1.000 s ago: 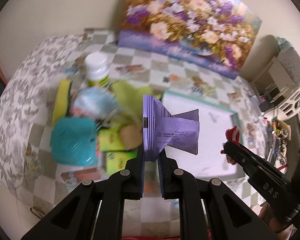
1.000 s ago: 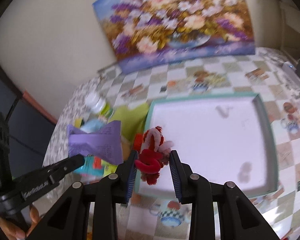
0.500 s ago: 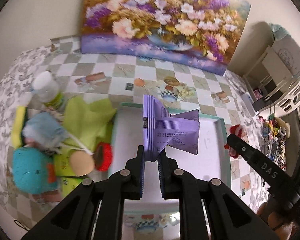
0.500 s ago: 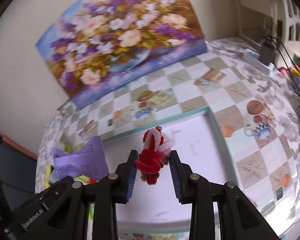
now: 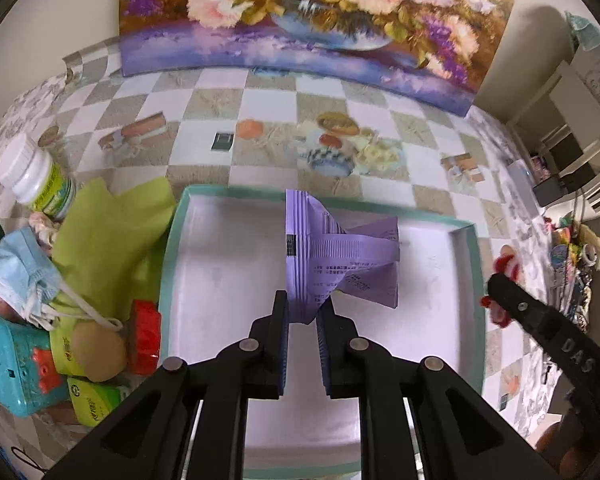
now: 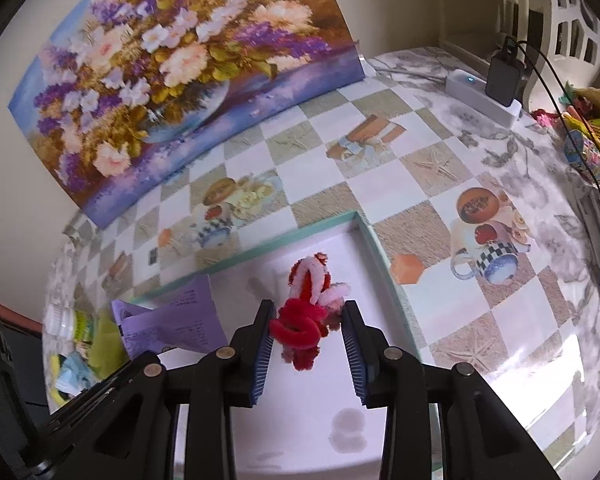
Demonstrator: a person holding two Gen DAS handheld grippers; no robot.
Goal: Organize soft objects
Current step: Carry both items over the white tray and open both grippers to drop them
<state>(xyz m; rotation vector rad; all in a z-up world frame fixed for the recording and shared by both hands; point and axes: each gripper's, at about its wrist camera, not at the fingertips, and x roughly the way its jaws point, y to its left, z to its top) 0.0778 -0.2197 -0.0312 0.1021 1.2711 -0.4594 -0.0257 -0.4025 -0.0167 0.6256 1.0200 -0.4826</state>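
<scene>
My left gripper is shut on a purple soft packet and holds it above the white tray with a teal rim. My right gripper is shut on a red and white fuzzy pipe-cleaner toy, held over the tray's far right corner. The purple packet also shows in the right wrist view. The toy and the right gripper's finger show in the left wrist view at the tray's right edge.
Left of the tray lie a green cloth, a blue face mask, a white-capped bottle, a teal toy box, a red cap and green packets. A flower painting leans at the back. A power strip sits far right.
Both grippers have moved right and forward over the tray with their objects still held. The pile of items has slid to the left edge of the left wrist view.
</scene>
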